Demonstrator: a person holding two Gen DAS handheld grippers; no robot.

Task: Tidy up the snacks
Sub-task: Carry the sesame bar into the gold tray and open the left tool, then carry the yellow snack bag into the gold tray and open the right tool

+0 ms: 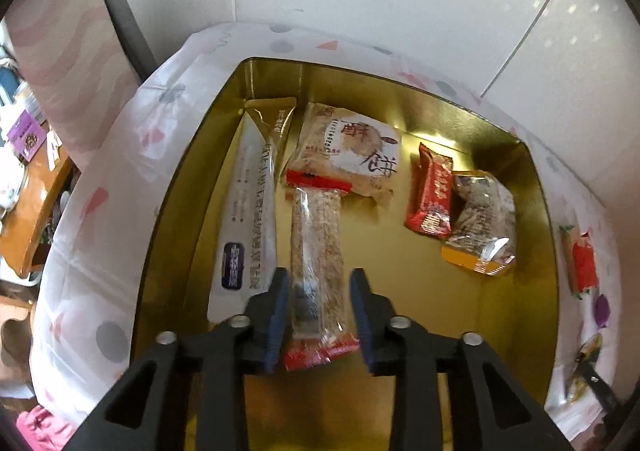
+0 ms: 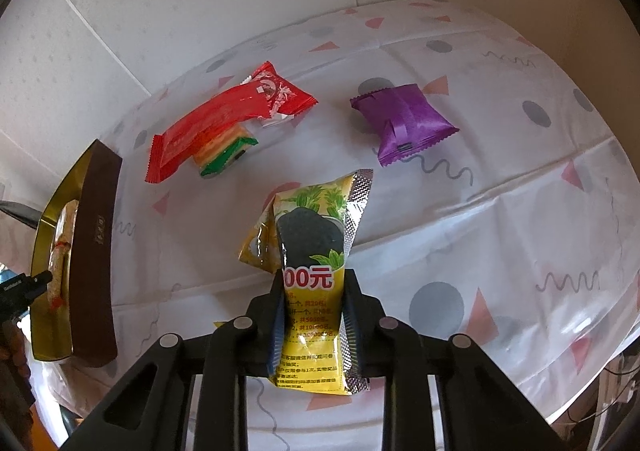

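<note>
The left tool (image 1: 320, 315) stands parted around a light, crumbly oat bar (image 1: 318, 251) lying in the gold tin (image 1: 540, 251), while the right tool (image 2: 314, 315) pinches a soft, crinkly yellow packet (image 2: 316, 271) mid-body above the table (image 2: 500, 211)

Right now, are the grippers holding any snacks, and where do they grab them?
The right gripper pinches the yellow snack packet across its lower half. The left gripper is open around the oat bar lying in the gold tin, not gripping it.

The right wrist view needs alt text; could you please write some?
The right gripper pinches a yellow snack packet above a patterned tablecloth. Beyond lie a red packet and a purple packet; a gold tin sits left.
</note>
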